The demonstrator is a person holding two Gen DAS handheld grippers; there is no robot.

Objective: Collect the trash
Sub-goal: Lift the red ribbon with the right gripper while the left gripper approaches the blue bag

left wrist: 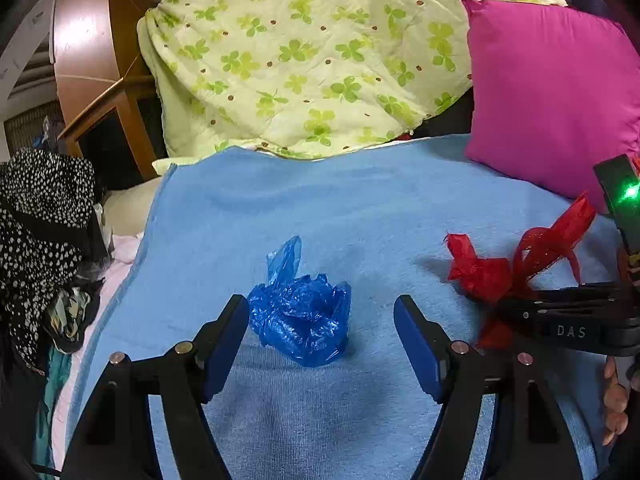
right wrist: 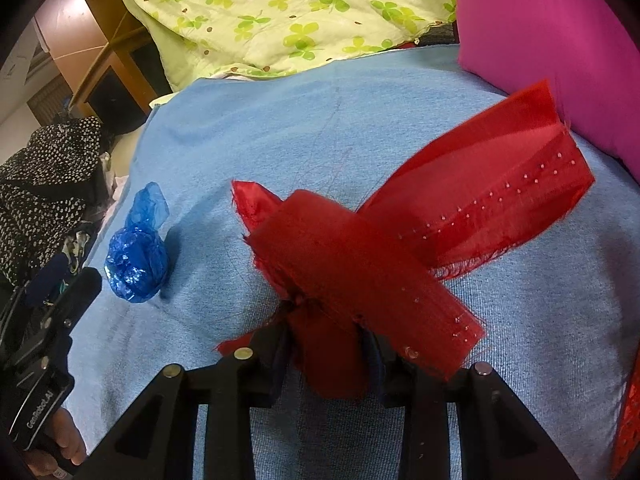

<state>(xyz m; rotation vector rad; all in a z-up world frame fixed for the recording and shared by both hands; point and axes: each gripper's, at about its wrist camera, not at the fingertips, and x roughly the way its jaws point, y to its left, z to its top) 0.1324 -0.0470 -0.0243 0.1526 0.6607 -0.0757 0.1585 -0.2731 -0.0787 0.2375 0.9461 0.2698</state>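
- Nearest to us, our left claw [left wrist: 322,340] stands spread wide, its blue pads on either side of a crumpled blue plastic bag [left wrist: 301,312]; the left pad sits just beside the bag, and the right pad is clear of it.
- The blue plastic bag lies on the light blue towel [left wrist: 360,200] that covers the bed.
- Our right claw [right wrist: 326,354] is pinching a bunch of red ribbon [right wrist: 360,256], its jaws drawn close on the fabric; the ribbon's loops and frayed tails fan out over the towel, to the right of the bag and apart from it.
- Past the ribbon, a magenta pillow [left wrist: 556,92] rests on the towel's far right side.
- Farthest back we see a pale green clover-print quilt [left wrist: 312,60] heaped up, and at the left edge a pile of black spotted clothing [left wrist: 40,216].
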